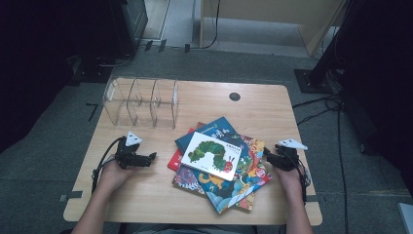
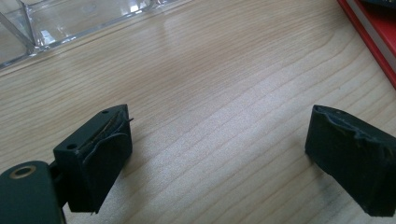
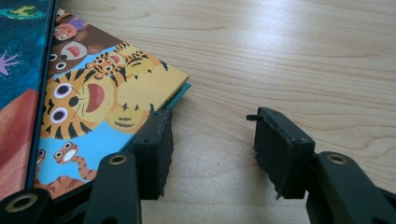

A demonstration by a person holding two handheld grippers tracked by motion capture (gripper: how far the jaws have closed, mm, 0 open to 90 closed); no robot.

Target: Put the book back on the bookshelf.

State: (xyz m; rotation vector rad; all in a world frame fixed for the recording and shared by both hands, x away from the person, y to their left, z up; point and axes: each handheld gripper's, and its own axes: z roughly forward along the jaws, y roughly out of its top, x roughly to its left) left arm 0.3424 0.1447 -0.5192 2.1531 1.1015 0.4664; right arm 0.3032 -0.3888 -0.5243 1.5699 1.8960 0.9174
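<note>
Books [image 1: 221, 165] are lying in a loose overlapping pile right of centre on the desk [image 1: 146, 195], with a white caterpillar book [image 1: 213, 155] sitting on top, tilted. A blue book [image 1: 214, 130] is poking out from under it toward the far side, a red book [image 1: 175, 160] is showing at the pile's left edge, and a tiger-cover book [image 3: 107, 102] is forming the pile's right corner.

Going left to right in the high view: a clear acrylic organizer [image 1: 141, 102] with three upright compartments is standing at the far left of the desk, well apart from the pile. Nearer the person, the left gripper [image 1: 148, 158] is being held low over bare wood, pointing right toward the books but not touching them. In the left gripper view its jaws are standing wide apart with only wood grain between them; the organizer's base is showing at upper left and the red book's edge [image 2: 373, 37] at upper right.

The pile is coming next, then the right gripper [image 1: 269, 155], which is pointing left at the pile's right edge. In the right gripper view its jaws are standing apart, nothing clamped; one jaw is sitting just beside the corner of the tiger-cover book, the other over bare desk. Whether that jaw is touching the cover cannot be told.

A small dark round grommet [image 1: 234, 96] is sitting in the desk near the far edge.
</note>
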